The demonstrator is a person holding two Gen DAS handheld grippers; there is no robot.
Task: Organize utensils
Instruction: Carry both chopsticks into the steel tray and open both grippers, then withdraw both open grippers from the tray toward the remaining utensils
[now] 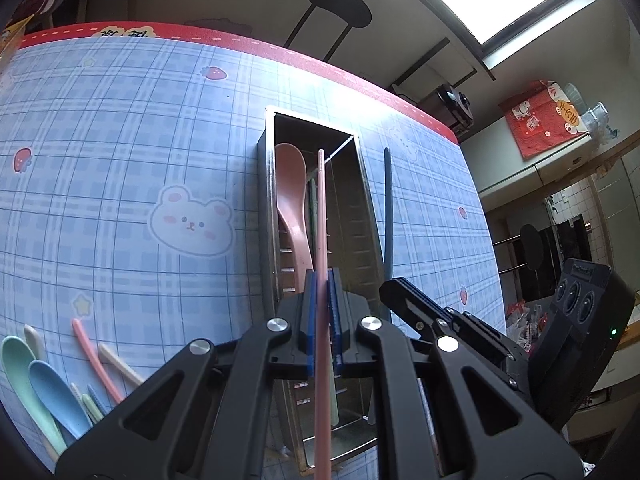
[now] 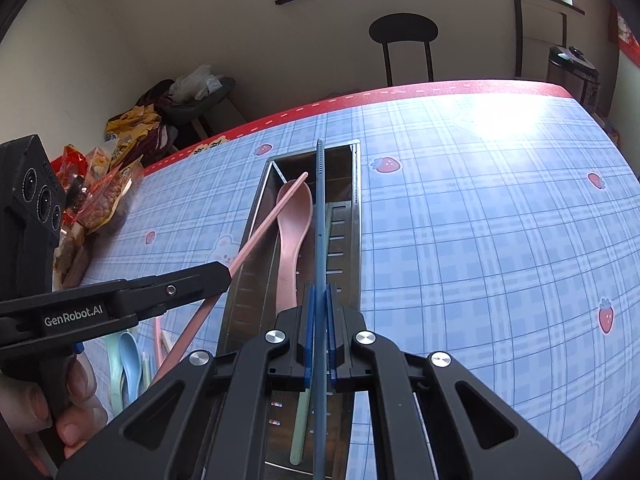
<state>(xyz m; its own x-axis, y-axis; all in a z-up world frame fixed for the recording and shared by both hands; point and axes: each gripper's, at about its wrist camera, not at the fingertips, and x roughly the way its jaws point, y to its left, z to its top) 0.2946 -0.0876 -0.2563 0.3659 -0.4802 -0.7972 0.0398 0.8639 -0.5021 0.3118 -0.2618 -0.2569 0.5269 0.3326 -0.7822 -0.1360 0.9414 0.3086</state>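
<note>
metal tray [image 1: 362,184] holding pink spoon [image 1: 290,200], left jaws gripping pink chopstick [image 1: 321,208], right gripping blue chopstick [image 2: 320,216]

Blue checked table [image 2: 480,240] with bunny [image 1: 191,222] and strawberry pictures. Black stool [image 2: 403,30] behind. Snack bags [image 2: 100,184] piled at the side. Red cloth [image 1: 540,120] hanging up.

My left claw [image 1: 321,312] is clamped on one chopstick [image 1: 321,208], which lies along and above the tray [image 1: 362,208] on the table [image 1: 120,140]. My right claw [image 2: 319,328] is clamped on another chopstick [image 2: 320,208], to the right of the first and also over the tray. A spoon [image 1: 290,200] lies in the tray's left part. More spoons [image 1: 48,392] and chopsticks [image 1: 94,356] lie on the table, left of the tray, near me.
</note>
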